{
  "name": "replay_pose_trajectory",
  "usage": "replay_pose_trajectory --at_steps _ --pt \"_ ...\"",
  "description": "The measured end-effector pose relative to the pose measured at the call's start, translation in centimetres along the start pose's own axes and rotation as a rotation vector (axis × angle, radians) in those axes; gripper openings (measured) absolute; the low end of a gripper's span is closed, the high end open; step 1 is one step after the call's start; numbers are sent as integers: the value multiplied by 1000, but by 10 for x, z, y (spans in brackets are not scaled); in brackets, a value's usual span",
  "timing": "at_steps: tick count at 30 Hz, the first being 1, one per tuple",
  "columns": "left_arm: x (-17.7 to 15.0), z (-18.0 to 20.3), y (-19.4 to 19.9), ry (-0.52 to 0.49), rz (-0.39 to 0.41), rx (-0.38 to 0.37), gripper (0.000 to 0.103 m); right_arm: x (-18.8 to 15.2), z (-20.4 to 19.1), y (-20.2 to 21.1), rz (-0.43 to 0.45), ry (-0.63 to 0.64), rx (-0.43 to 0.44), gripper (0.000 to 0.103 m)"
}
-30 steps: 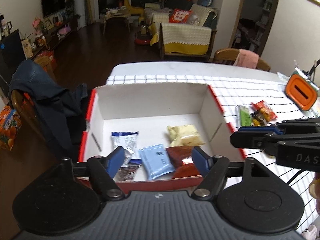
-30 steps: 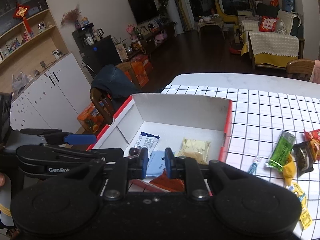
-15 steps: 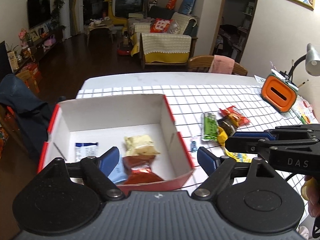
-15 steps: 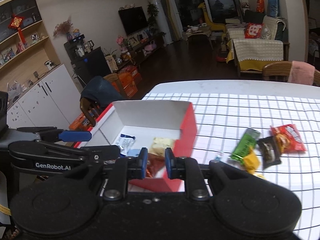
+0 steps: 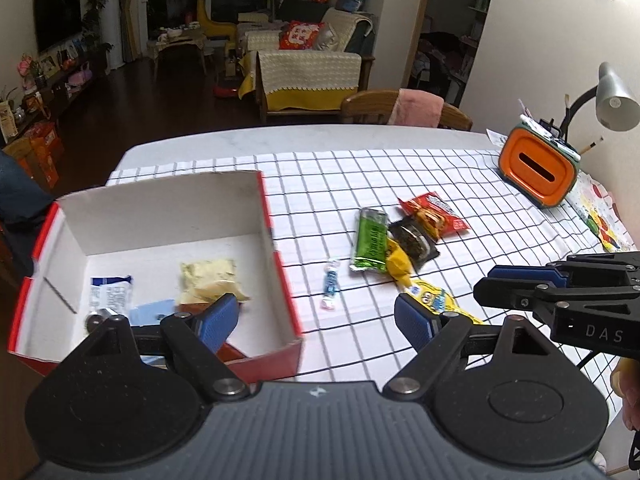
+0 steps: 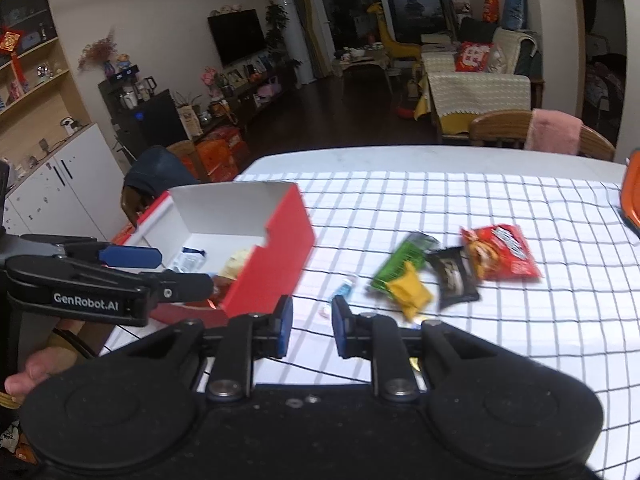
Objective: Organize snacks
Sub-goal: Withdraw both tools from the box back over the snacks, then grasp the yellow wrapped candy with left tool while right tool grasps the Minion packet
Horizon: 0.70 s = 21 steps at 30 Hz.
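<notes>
Your checked tablecloth (image 5: 400,184) carries a red box (image 5: 276,276) with a white inside, at its left end; a pale yellow packet (image 5: 208,284) and a blue-and-white packet (image 5: 110,294) lie in it. Right of the box, loose on the cloth, lie a red snack bag (image 5: 434,214), a green packet (image 5: 370,244), a dark packet (image 5: 414,242), a yellow packet (image 5: 398,266) and a small blue candy (image 5: 331,290). Your left gripper (image 5: 316,316) is spread wide and empty; your right gripper (image 6: 312,326) has a narrow gap, holding nothing.
</notes>
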<state>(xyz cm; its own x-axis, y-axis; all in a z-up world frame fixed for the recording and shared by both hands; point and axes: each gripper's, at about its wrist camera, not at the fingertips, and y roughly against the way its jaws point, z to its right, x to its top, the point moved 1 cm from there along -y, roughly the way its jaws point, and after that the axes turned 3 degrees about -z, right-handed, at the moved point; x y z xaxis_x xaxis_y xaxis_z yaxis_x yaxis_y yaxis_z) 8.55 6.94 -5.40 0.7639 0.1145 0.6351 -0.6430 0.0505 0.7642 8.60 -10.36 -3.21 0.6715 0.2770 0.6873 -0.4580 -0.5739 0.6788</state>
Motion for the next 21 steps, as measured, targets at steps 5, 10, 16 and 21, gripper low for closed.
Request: replay_pose_trajectory --at_steps 5,10,16,21 --pt "-1 21 -14 -2 -18 -8 89 -9 27 4 -7 1 -31 21" --pt "0 40 -29 -15 -39 -1 89 -18 50 5 -14 12 -52 24" --pt "2 55 -49 -18 -65 5 89 -27 75 0 -40 7 -50 32" --pt "6 67 -65 -20 -79 14 89 -34 91 -13 -84 27 -54 42"
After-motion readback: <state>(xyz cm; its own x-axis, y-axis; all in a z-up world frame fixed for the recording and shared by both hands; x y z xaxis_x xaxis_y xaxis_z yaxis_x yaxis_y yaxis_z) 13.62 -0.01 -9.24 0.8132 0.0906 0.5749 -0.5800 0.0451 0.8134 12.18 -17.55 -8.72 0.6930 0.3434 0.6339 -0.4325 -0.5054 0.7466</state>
